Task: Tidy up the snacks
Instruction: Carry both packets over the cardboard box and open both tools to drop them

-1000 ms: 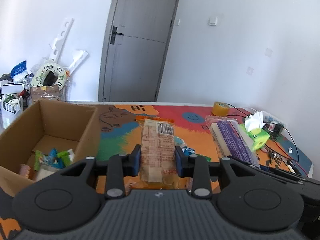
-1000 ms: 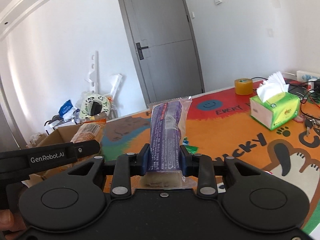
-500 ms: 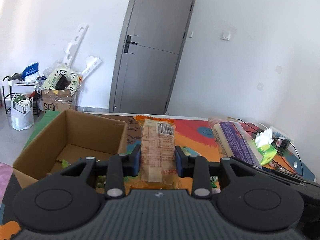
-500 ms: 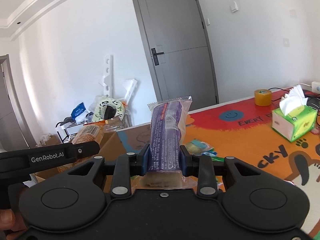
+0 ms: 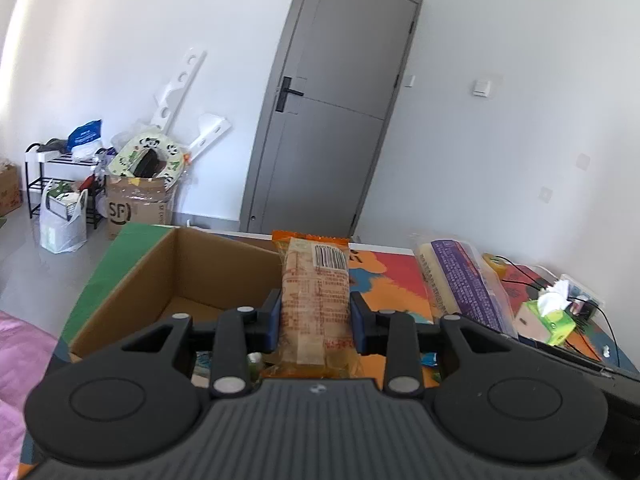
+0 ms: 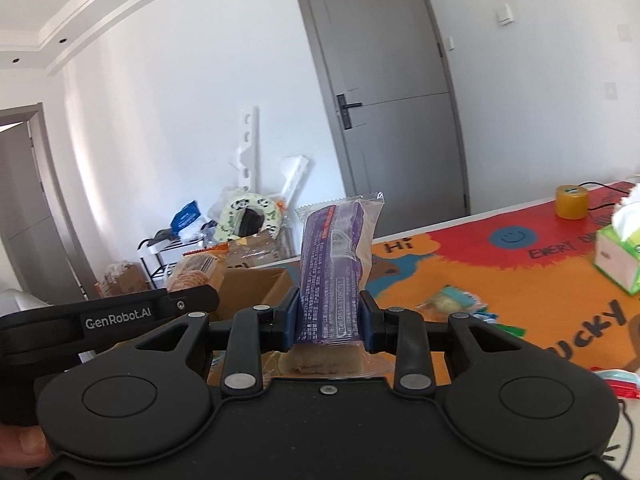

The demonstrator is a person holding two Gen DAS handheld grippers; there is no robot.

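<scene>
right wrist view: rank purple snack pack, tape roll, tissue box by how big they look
1. purple snack pack, held in the right gripper close to the lens, so nearness inflates it
2. tissue box, partly cut off by the frame edge
3. tape roll

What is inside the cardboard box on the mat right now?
In the left wrist view, the cardboard box shows bare far walls and a strip of bare floor. The left gripper, shut on the orange snack pack, covers its near part, so any contents there cannot be seen.

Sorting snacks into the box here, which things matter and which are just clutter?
Part of the job:
orange snack pack
purple snack pack
cardboard box
loose snacks

Just lying about:
tissue box
tape roll
cables
</scene>
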